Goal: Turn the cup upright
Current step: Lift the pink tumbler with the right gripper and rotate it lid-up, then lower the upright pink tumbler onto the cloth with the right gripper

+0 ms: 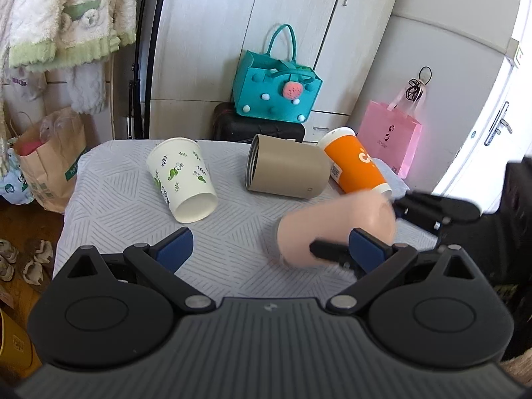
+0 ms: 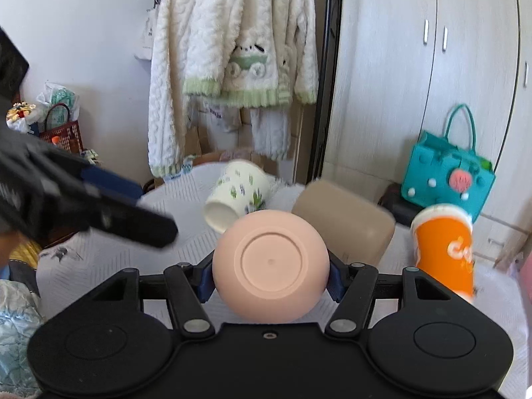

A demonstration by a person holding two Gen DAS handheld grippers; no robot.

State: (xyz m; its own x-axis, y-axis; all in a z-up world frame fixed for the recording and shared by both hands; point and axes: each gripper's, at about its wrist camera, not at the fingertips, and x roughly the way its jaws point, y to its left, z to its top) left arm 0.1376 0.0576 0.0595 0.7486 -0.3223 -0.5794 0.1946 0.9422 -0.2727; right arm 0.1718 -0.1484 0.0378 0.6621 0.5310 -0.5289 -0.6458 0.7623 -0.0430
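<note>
A pink cup point(image 2: 271, 266) is clamped between the blue pads of my right gripper point(image 2: 270, 279), its flat base facing the camera. In the left wrist view the pink cup point(image 1: 332, 226) is blurred, held on its side just above the table by the right gripper point(image 1: 359, 232). My left gripper point(image 1: 269, 249) is open and empty, low over the near side of the table. A white leaf-patterned paper cup point(image 1: 183, 179), a tan cup point(image 1: 286, 171) and an orange cup point(image 1: 357, 166) lie on their sides on the table.
The small table has a grey patterned cloth point(image 1: 133, 199). Behind it stand a teal felt bag point(image 1: 276, 89) on a black case, a pink gift bag point(image 1: 390, 136) and wardrobe doors. A brown paper bag point(image 1: 50, 159) stands at the left. Fleece clothes point(image 2: 232, 66) hang behind.
</note>
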